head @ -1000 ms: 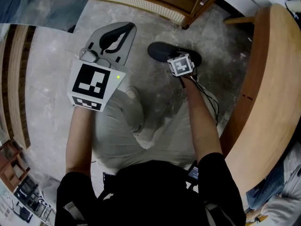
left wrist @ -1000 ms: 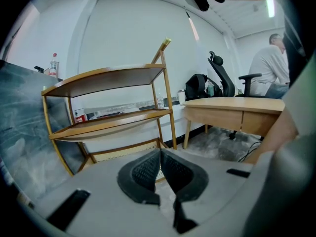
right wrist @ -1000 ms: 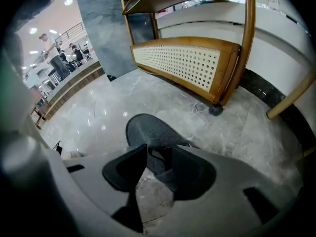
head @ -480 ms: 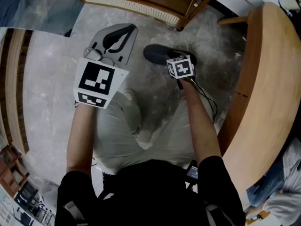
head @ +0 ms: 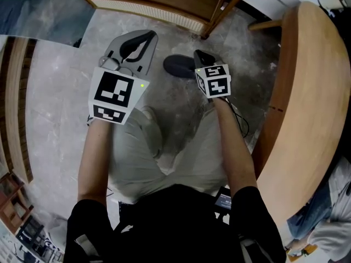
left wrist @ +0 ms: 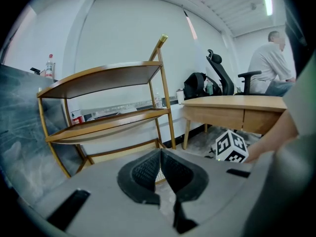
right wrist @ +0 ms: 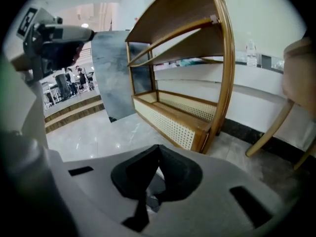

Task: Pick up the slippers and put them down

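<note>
Right gripper [head: 201,55], upper centre of head view: jaws have just closed, pads together, nothing between them. Dark slipper [head: 178,66] lies on the grey floor [head: 55,119] just left of its tips, not gripped. Left gripper [head: 147,36], upper left: jaws together, empty, apart from the slipper.

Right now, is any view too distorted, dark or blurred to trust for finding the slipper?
Head view: sharp and evenly lit, the dark slipper clear on the pale floor, though the table edge bows. Left gripper view: black corners, ceiling light glare. Right gripper view: black corners, shelf posts bent by the lens.
</note>
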A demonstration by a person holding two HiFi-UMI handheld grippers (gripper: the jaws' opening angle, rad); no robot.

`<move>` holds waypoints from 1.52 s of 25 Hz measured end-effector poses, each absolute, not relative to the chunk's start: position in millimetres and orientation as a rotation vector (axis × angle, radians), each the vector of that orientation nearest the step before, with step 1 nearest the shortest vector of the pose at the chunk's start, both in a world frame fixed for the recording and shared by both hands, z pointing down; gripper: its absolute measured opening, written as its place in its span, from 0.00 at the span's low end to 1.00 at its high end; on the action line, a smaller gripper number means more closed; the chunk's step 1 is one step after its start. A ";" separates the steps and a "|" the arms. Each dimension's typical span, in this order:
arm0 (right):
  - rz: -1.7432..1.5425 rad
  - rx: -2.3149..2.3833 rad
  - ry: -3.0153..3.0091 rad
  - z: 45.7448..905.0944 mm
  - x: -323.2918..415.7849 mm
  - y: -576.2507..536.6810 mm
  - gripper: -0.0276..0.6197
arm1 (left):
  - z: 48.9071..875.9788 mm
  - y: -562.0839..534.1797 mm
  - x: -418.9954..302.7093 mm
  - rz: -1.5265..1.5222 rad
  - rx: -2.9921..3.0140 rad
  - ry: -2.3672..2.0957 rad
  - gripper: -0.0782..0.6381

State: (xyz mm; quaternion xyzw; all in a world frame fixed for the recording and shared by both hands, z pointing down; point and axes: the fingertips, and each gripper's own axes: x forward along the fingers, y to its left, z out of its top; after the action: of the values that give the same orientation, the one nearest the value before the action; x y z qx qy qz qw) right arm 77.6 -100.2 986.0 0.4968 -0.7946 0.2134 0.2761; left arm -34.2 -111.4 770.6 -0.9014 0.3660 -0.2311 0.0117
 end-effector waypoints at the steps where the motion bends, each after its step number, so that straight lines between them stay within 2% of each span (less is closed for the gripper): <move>1: 0.555 1.353 -2.157 974.0 77.3 -102.5 0.04 | 770.9 -111.3 -33.6 -0.722 -2.810 1.141 0.12; 12: 0.327 1.502 -2.335 856.1 74.7 -118.0 0.04 | 768.2 -114.0 -14.6 -0.688 -2.800 1.121 0.12; 26: 0.219 1.655 -2.408 742.0 83.1 -120.5 0.04 | 733.2 -127.5 -4.1 -0.328 -2.977 1.242 0.12; 38: 0.298 1.711 -2.365 601.6 101.2 -111.3 0.04 | 587.2 -128.5 3.0 -0.324 -3.038 1.213 0.12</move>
State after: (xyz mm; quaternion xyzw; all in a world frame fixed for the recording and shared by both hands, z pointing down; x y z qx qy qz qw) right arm 101.2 -111.3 601.6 0.5800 -0.8017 0.1009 0.1037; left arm 3.0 -128.5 587.2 -0.9217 0.3681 -0.0984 -0.0727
